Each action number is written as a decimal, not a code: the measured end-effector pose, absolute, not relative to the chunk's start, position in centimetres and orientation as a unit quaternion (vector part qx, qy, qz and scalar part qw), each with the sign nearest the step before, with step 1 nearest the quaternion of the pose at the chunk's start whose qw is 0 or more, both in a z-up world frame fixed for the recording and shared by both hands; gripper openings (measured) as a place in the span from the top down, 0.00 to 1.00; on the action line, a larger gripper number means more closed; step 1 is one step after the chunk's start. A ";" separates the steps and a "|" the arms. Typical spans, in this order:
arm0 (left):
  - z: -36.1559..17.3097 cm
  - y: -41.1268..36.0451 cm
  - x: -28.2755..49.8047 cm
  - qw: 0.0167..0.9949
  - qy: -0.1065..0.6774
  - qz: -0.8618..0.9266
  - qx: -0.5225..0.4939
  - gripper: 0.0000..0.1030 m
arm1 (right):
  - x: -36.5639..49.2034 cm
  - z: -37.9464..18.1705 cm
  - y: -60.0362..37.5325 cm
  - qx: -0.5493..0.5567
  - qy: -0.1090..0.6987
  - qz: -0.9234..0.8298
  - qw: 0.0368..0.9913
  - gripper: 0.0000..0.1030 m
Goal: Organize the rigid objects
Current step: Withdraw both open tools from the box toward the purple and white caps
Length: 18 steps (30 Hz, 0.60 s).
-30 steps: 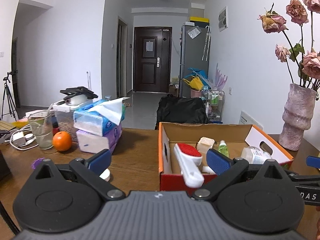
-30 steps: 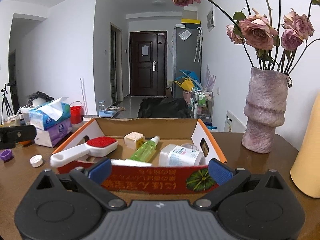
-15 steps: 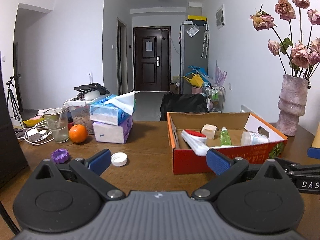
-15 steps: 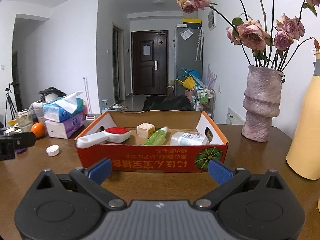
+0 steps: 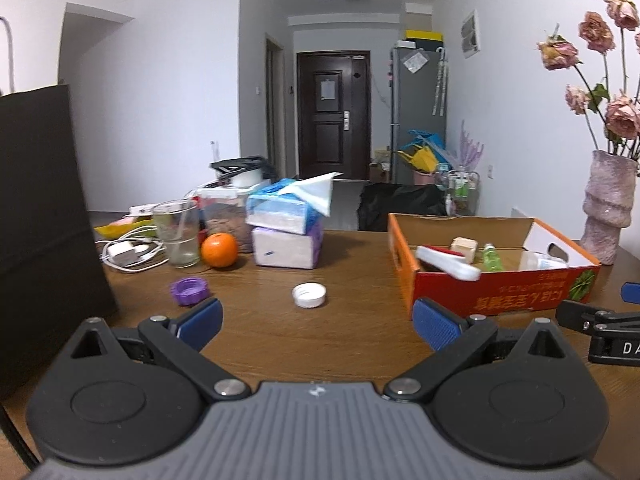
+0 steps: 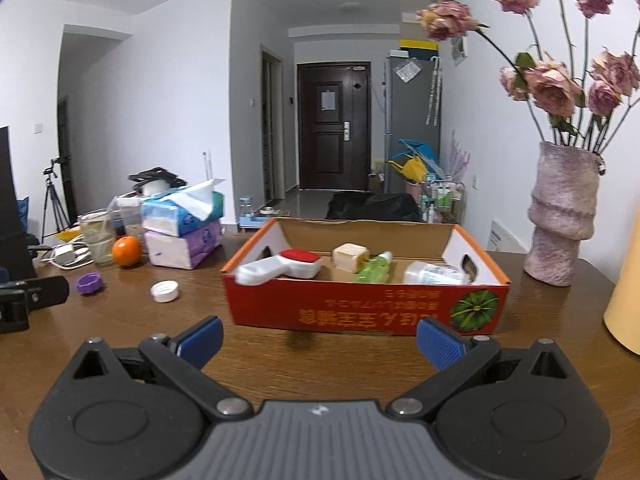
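Observation:
An orange cardboard box [image 6: 360, 312] [image 5: 496, 296] stands on the wooden table and holds a white brush with a red pad [image 6: 280, 266], a small beige block [image 6: 350, 256], a green bottle [image 6: 374, 268] and a clear bottle [image 6: 434, 274]. A white cap [image 5: 309, 295] [image 6: 164, 291] and a purple cap [image 5: 189, 291] [image 6: 91, 283] lie on the table left of the box. My left gripper [image 5: 316, 320] is open and empty, short of the white cap. My right gripper [image 6: 320, 340] is open and empty in front of the box.
Two stacked tissue packs [image 5: 286, 228], an orange [image 5: 219, 250], a glass [image 5: 178, 232] and a charger with cables [image 5: 128, 254] stand at the back left. A black bag [image 5: 44, 220] rises at the left. A pink vase of dried roses [image 6: 560, 216] stands right of the box.
Both grippers have pulled back from the box toward the near edge of the table. The left one has also swung left, bringing the two caps and the black bag into view. Both stay open.

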State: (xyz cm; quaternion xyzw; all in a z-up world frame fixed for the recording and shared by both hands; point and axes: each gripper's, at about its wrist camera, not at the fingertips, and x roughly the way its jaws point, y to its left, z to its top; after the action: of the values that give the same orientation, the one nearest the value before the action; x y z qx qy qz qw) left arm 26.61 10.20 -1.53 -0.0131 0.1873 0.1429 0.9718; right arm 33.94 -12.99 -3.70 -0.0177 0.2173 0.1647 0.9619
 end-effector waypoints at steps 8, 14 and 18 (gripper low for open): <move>-1.6 13.1 24.8 0.968 0.185 0.167 -0.025 0.00 | 33.2 -3.8 -9.7 -0.026 0.220 0.192 0.956 0.00; -1.8 15.1 23.9 0.964 0.188 0.184 -0.030 0.00 | 32.7 -3.9 -7.1 -0.035 0.223 0.210 0.951 0.00; -1.9 16.4 23.4 0.962 0.190 0.194 -0.034 0.00 | 32.4 -4.1 -5.6 -0.043 0.225 0.220 0.948 0.00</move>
State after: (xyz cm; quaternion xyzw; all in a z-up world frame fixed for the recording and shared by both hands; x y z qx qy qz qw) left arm 23.35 16.35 -1.95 -0.0339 0.1898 0.1940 0.9619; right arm 32.40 -5.57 -4.06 -0.0429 0.2248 0.2199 0.9483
